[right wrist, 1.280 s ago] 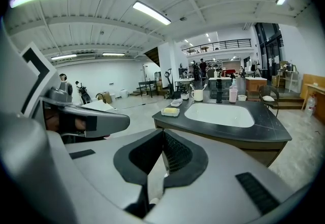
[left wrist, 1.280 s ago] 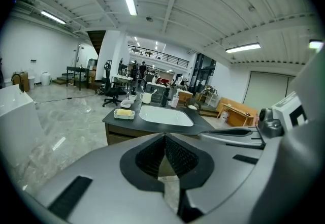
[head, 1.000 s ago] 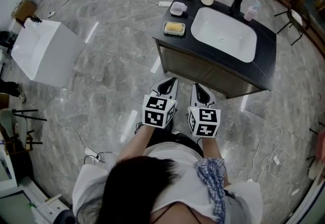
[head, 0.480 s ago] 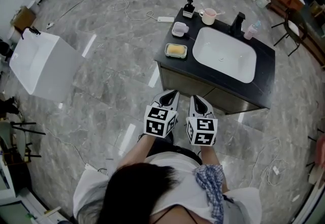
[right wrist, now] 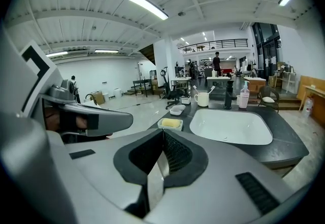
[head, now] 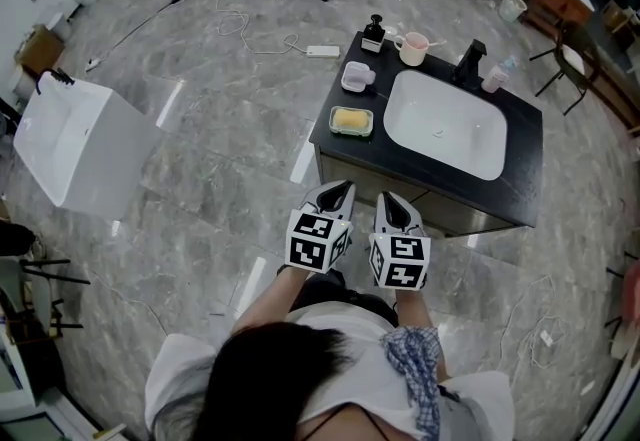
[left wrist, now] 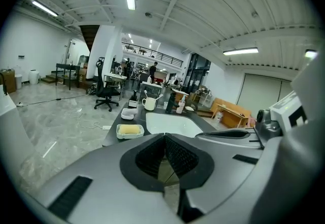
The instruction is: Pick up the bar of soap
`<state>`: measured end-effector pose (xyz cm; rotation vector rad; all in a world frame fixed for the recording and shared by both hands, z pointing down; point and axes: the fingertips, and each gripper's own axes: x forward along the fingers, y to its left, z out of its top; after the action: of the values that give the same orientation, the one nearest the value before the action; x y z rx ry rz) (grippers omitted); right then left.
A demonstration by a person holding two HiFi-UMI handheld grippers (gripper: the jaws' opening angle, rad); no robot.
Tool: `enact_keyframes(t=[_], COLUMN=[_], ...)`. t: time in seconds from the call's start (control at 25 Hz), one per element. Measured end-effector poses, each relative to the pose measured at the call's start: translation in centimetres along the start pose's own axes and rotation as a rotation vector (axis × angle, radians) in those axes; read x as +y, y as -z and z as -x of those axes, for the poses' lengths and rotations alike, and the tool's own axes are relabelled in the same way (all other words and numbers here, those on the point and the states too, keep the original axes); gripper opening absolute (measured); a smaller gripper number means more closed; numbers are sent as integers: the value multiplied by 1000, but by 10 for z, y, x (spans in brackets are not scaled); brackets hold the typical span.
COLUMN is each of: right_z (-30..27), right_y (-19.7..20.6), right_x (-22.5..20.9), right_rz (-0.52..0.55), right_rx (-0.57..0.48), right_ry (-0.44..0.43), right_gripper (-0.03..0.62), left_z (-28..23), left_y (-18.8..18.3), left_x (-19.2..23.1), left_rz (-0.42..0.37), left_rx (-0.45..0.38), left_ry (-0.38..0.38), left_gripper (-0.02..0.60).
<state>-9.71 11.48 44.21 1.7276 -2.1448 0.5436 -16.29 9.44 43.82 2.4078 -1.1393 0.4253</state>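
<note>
Soap bar (head: 350,119) lies in its dish (head: 349,134) on the bench (head: 372,151) in the head view, with left tongs (head: 338,189) and right tongs (head: 390,201) side by side short of it, tilted downward. Left gripper view shows jaws closed on nothing; right gripper view, likewise.

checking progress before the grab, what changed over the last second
The person has stepped closer to the vanity, bringing the left gripper and right gripper forward with them, side by side. Nothing was taken hold of. Both grippers stay shut and empty; the soap still lies in its dish.
</note>
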Motion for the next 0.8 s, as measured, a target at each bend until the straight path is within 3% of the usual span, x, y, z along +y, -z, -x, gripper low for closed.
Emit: enact_keyframes(t=[0.8], right_z=[-28], right_y=[-8], right_x=[12], right_rz=[-26], right_rx=[-7], right_ry=[32], right_gripper=[17], left_z=[-9], left_y=[-10], left_x=[29], left_rz=[-12], left_rx=[8], left_ry=[37], left_gripper=[12])
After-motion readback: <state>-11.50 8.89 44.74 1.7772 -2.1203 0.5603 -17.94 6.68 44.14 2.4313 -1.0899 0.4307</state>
